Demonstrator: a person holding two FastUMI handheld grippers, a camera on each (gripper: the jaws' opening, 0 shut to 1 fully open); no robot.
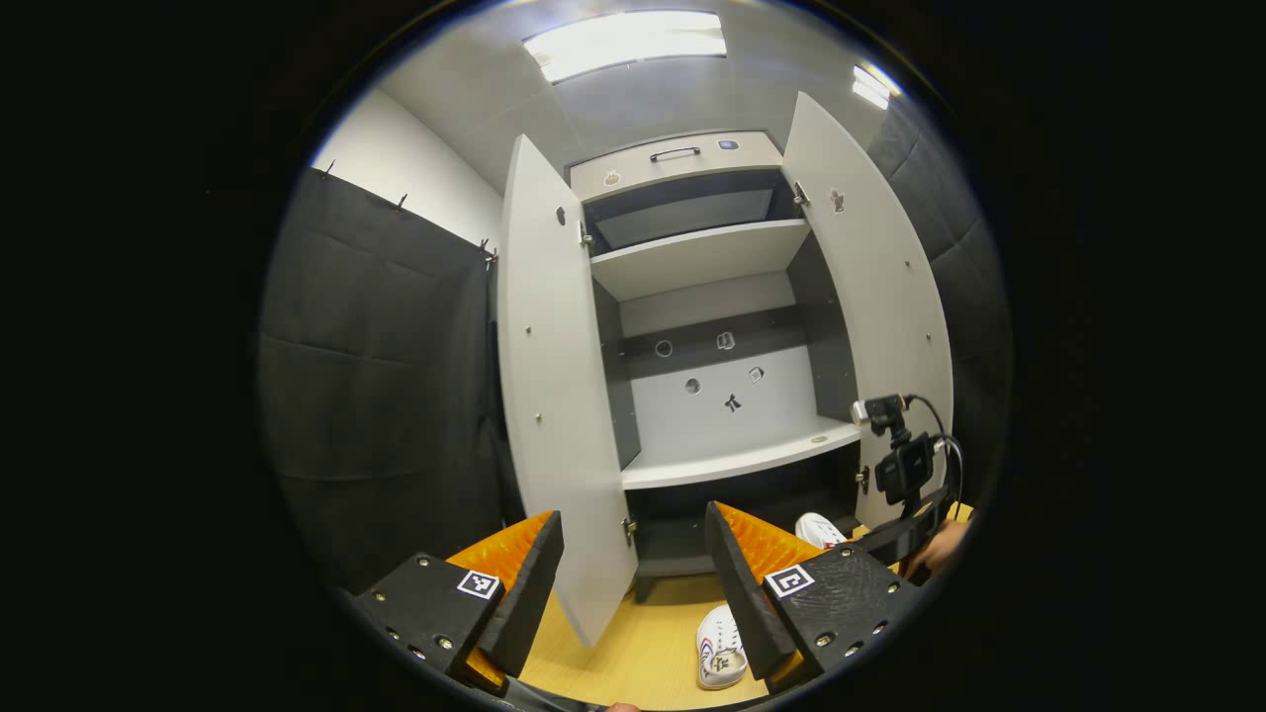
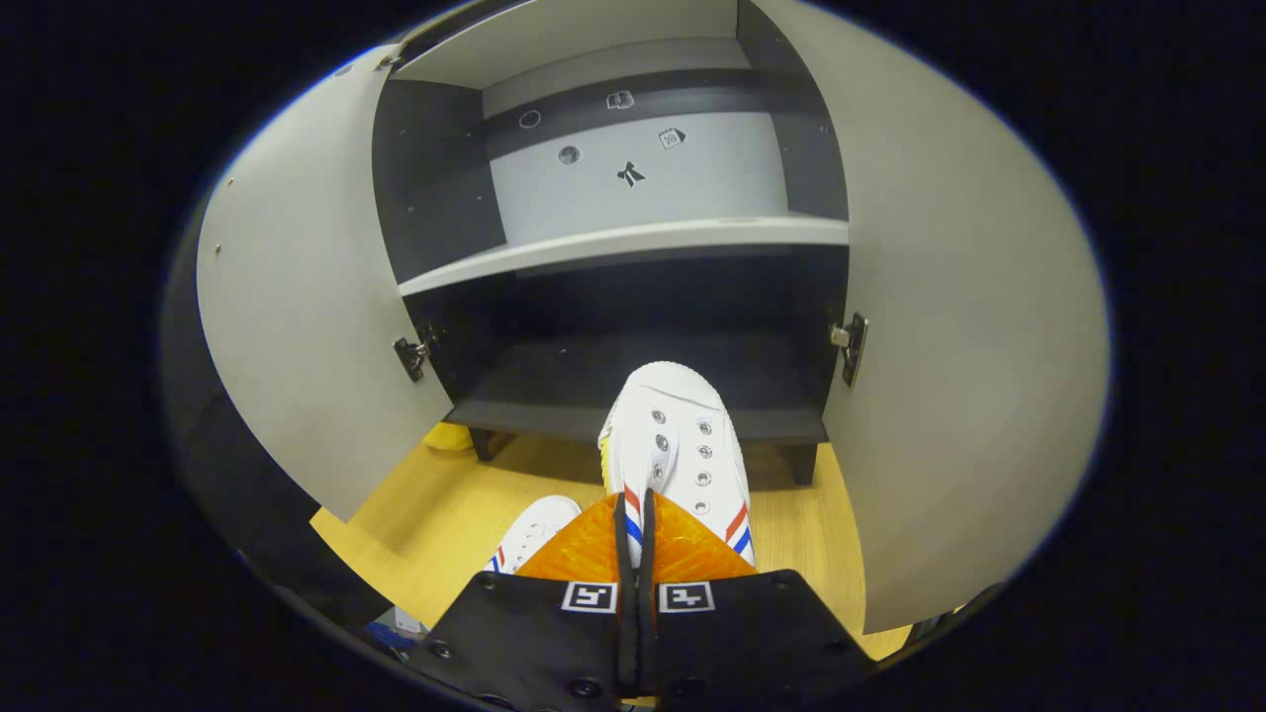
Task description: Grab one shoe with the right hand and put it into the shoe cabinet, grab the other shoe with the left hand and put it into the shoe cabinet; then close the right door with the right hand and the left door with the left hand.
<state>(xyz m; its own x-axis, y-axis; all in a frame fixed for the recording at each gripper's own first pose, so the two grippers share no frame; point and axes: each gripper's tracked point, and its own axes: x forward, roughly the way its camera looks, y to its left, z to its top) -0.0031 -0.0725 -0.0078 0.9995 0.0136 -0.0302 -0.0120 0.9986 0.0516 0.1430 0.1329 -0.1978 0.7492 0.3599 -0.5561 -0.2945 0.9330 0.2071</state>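
Note:
My right gripper [image 2: 633, 506] is shut on the heel end of a white shoe [image 2: 673, 435] with red and blue stripes. It holds the shoe toe-first at the front edge of the shoe cabinet's dark bottom compartment [image 2: 554, 381]. The other white shoe [image 2: 534, 529] lies on the wooden floor, low and to the left. In the left gripper view, my left gripper [image 1: 633, 519] is open with nothing between its fingers, and that floor shoe [image 1: 720, 648] lies below it. The held shoe's toe [image 1: 819, 529] peeks out past my left gripper's right finger.
Both cabinet doors stand wide open: left door [image 2: 307, 326], right door [image 2: 969, 346]. A light shelf [image 2: 633, 242] crosses above the bottom compartment. A drawer with a handle [image 1: 675, 154] tops the cabinet. The camera mount [image 1: 905, 465] on the right gripper and a hand [image 1: 940, 546] show at right.

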